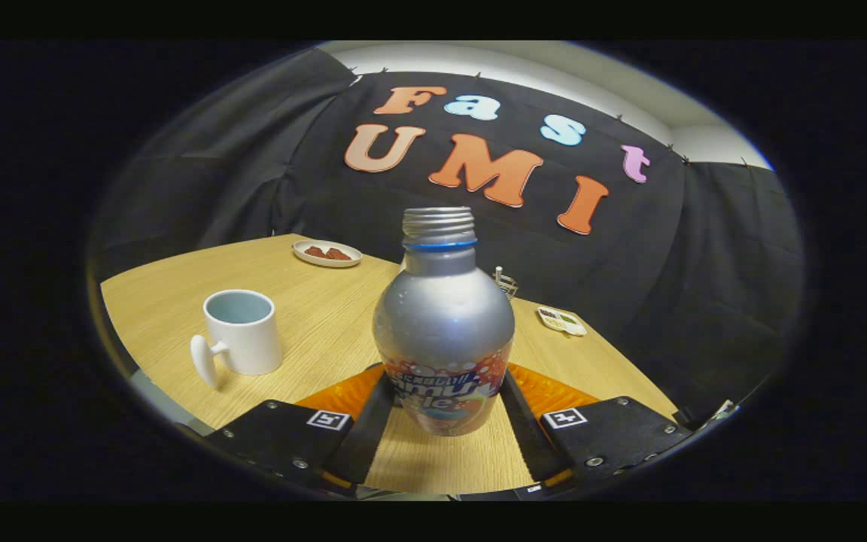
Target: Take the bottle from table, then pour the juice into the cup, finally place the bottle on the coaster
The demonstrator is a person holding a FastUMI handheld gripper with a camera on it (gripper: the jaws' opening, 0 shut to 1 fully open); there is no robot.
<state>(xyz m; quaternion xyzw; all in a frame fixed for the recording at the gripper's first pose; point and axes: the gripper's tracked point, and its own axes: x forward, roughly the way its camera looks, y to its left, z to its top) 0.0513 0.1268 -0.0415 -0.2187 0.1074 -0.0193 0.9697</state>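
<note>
The gripper [445,395] pinches the bottle [443,331] low on its body, both fingers pressing its sides, keeping the uncapped bottle upright to prevent spillage. The cup [241,331] stands on the table [328,309] to the left, apparently awaiting the pour.

Dim booth, soft overhead light — edges bowed, vignetted, slightly blurred.

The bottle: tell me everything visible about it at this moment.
The bottle is silvery metal, bulbous, with a printed band low on its body, a blue ring under a threaded, capless neck. It stands upright between the jaws of the gripper, which close against both its sides. Whether it rests on the wooden table or is lifted is unclear.
</note>
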